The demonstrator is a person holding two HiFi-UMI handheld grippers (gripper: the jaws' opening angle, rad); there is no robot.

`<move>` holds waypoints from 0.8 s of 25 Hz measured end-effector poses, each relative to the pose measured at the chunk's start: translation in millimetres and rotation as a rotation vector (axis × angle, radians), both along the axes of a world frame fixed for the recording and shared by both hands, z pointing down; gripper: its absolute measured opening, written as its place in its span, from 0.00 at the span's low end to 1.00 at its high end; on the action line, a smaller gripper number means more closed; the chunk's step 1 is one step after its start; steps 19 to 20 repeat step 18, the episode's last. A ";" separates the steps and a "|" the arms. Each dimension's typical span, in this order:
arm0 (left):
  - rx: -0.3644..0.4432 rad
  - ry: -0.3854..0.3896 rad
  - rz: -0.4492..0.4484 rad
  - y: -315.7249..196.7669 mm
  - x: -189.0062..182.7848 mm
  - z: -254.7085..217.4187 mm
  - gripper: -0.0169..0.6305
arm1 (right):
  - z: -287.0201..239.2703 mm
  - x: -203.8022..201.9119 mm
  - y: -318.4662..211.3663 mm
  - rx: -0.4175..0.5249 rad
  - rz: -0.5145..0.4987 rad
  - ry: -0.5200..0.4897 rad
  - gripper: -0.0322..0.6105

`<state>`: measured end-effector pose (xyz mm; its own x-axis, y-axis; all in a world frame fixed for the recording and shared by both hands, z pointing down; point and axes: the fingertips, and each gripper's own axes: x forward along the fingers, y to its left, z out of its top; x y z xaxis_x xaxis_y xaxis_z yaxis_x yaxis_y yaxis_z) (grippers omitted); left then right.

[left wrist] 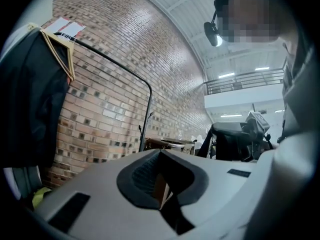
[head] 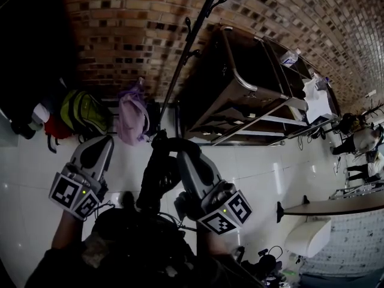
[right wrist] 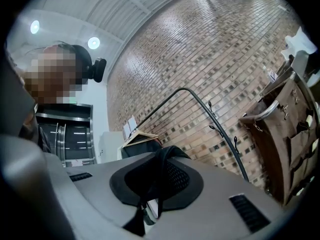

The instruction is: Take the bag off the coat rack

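Bag (head: pixel 157 182): black, limp; thin strap (right wrist: pixel 159 158) in R gripper (head: pixel 179 154)

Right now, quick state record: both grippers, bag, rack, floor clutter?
left gripper: jaws together, nothing between them
right gripper: shut on the black strap
bag: black, hangs below the right gripper, apart from the rack
coat rack: black pole by the brick wall, visible hooks bare
floor by wall: green backpack, purple backpack
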<state>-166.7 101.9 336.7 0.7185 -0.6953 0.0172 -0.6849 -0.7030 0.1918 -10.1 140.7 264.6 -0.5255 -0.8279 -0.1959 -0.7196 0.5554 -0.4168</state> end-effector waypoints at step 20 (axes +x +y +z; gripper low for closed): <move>-0.044 -0.027 0.029 39.4 53.6 13.7 0.07 | 22.2 32.9 31.9 -0.051 -0.016 -0.011 0.08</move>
